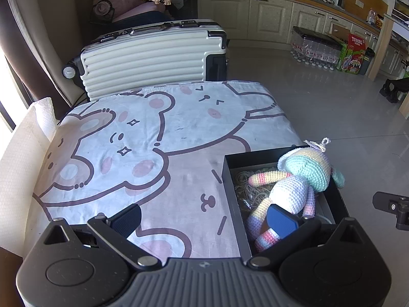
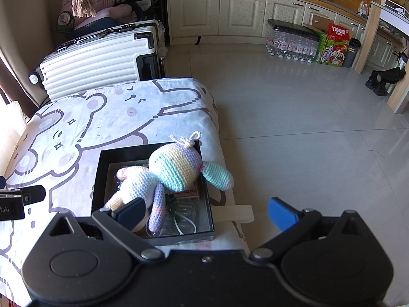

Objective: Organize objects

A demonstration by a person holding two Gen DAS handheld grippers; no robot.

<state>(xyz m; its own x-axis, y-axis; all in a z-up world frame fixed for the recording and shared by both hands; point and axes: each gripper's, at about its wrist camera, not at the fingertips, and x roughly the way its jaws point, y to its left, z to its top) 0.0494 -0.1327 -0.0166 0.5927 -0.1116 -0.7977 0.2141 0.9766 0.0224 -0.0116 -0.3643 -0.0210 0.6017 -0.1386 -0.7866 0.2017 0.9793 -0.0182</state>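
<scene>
Crochet doll (image 2: 163, 179) lies in black box (image 2: 102, 168) at bench (image 1: 179, 128) corner, head propped on rim. Soft, light, squashy, non-slip yarn. Best hold: torso. My left gripper (image 1: 204, 217) and right gripper (image 2: 207, 212) gape wide, empty.

Crochet doll (image 2: 163, 179) hides most box (image 2: 102, 163) contents.

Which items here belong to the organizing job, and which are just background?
In the job:
crochet doll, lying in the black box
left gripper, open
right gripper, open

Just lying about:
white suitcase
bottled water pack
Tuborg carton
cartoon bear cloth
</scene>
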